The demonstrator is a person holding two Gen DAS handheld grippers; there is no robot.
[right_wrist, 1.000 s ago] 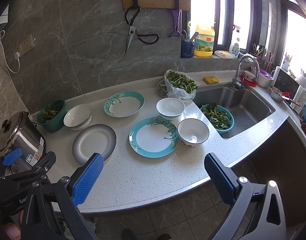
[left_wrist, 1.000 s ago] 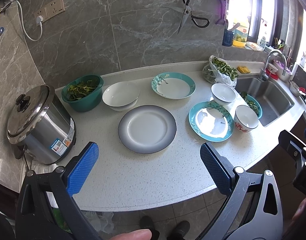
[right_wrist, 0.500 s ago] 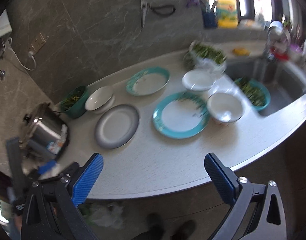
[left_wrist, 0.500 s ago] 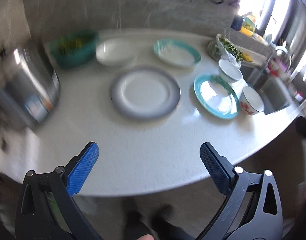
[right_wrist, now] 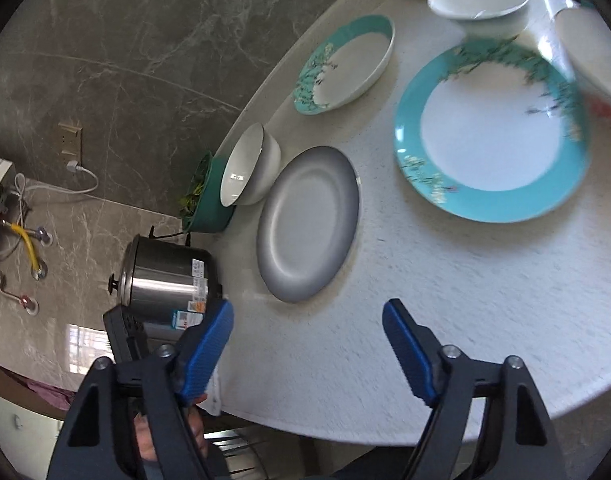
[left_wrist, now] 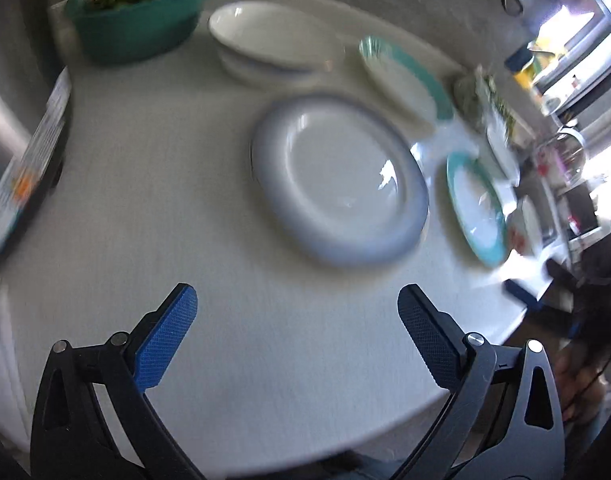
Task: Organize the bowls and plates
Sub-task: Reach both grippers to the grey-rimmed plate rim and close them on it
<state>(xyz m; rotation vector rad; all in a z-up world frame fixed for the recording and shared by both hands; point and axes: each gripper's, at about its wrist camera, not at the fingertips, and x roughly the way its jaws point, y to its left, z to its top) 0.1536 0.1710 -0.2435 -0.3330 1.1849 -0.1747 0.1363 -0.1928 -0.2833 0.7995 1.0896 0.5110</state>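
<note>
Left gripper [left_wrist: 297,300] and right gripper [right_wrist: 307,318] both hovered over near edge of table [right_wrist: 445,300], jaws spread wide, gripping nothing. Grey plate [left_wrist: 337,176] lay flat just ahead of left gripper, mid-table; teal-rimmed plate [right_wrist: 491,132] toward right side, second teal plate [right_wrist: 345,64] and white bowl [right_wrist: 247,168] nearer back edge. Nothing stacked yet. Risk — flat plate rim gives jaws little purchase; shallow pinch could let it slip, or push it into bowl beside it. Left view blurred — detail uncertain.
</note>
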